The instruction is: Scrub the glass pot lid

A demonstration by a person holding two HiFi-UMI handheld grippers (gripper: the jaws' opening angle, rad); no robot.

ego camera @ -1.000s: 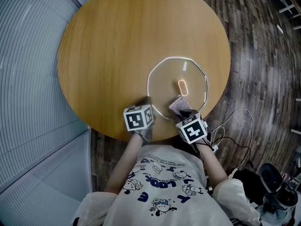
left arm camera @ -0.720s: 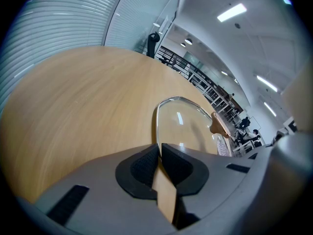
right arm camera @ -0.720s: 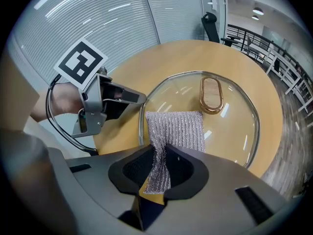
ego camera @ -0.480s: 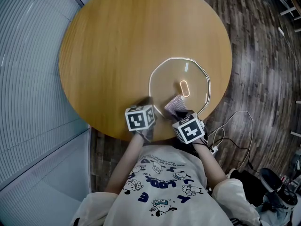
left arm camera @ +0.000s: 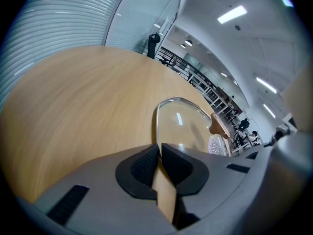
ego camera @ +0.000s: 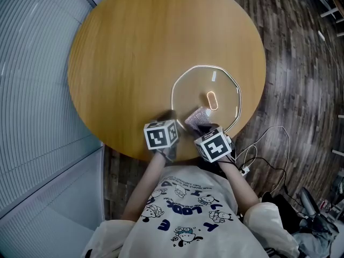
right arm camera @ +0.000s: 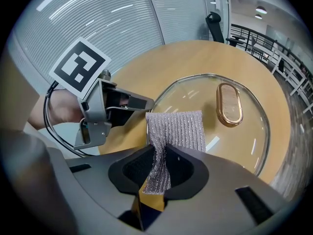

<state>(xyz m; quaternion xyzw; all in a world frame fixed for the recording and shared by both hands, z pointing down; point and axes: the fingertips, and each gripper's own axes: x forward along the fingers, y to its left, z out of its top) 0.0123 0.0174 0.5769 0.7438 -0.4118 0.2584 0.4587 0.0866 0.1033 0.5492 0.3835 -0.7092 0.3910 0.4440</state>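
While the left tongs pinch the rim of the glass lid by the surface's near right edge, the right tongs clamp a silver scrub cloth over its near part; scrubbing looks underway, with most of the glass left.

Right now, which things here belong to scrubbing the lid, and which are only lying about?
In the job: clear glass pot lid with metal rim, clamped by the left gripper; silver mesh scrubbing cloth in the right gripper; round wooden table beneath.
Lying about: thin cable on the dark floor; black office chair beyond the table.
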